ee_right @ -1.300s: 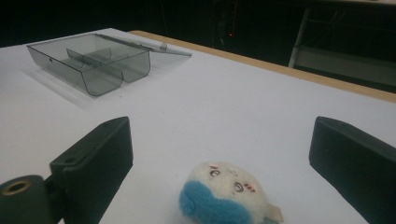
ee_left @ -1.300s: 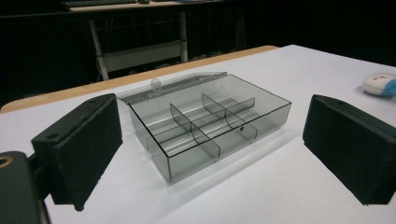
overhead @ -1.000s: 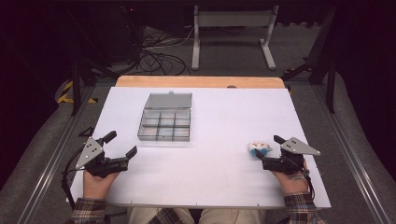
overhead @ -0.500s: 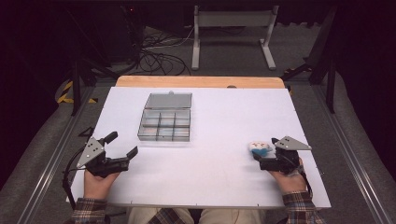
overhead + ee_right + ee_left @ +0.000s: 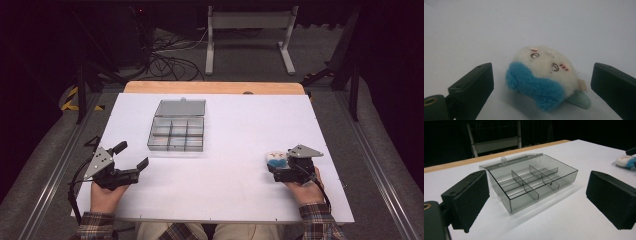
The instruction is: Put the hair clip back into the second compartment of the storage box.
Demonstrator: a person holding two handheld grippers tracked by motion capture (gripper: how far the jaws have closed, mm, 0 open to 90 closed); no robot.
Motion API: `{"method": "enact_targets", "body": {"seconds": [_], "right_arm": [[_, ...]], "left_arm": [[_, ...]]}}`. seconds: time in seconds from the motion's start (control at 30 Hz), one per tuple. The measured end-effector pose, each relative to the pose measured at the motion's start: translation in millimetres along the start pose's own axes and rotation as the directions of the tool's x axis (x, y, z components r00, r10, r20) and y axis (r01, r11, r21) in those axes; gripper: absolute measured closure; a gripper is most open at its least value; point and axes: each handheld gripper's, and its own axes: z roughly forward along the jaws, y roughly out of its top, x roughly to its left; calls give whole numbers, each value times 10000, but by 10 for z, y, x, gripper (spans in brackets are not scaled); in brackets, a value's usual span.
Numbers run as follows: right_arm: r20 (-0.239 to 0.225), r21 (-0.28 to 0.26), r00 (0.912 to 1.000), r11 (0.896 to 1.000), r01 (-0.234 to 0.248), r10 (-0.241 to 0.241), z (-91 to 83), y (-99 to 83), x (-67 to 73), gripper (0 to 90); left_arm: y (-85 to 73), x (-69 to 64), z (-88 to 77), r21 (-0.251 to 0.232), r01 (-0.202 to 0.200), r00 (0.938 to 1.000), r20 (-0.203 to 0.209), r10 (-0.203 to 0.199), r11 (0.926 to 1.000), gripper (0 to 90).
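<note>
A small white and blue plush toy [image 5: 276,159] [image 5: 544,77] lies on the white table [image 5: 225,175] at the right. My right gripper [image 5: 272,170] [image 5: 541,87] stands open around it, one jaw on each side, with gaps to the plush. A clear grey compartment box [image 5: 177,132] [image 5: 531,180] with its lid folded back sits at the table's middle left, its divided cells empty. My left gripper [image 5: 134,157] [image 5: 536,202] is open near the front left, pointed at the box and well short of it. The plush [image 5: 625,161] also appears at the far right of the left gripper view.
A wooden strip [image 5: 215,88] runs along the table's far edge. Beyond it the dark floor holds cables [image 5: 170,55] and a metal stand [image 5: 250,30]. Rails [image 5: 45,185] flank the table on both sides.
My right gripper has moved forward and left so its open jaws now straddle the plush. The left gripper has stayed put.
</note>
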Motion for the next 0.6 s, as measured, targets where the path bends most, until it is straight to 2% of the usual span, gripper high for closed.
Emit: {"method": "enact_targets", "body": {"seconds": [0.33,0.47,0.57,0.6], "right_arm": [[-49,370,10000,9993,-10,12,51,19,-10,119],[-41,694,10000,9976,79,-77,87,33,-6,133],[8,680,9997,9974,226,-227,99,38,9,208],[8,680,9997,9974,226,-227,99,38,9,208]], "left_arm": [[1,-12,11,88,-60,9999,132,59,9999,55],[-1,-15,19,74,-62,9999,126,61,10000,56],[0,-14,17,63,-68,9999,123,67,10000,57],[0,-14,18,62,-62,9999,130,61,10000,57]]}}
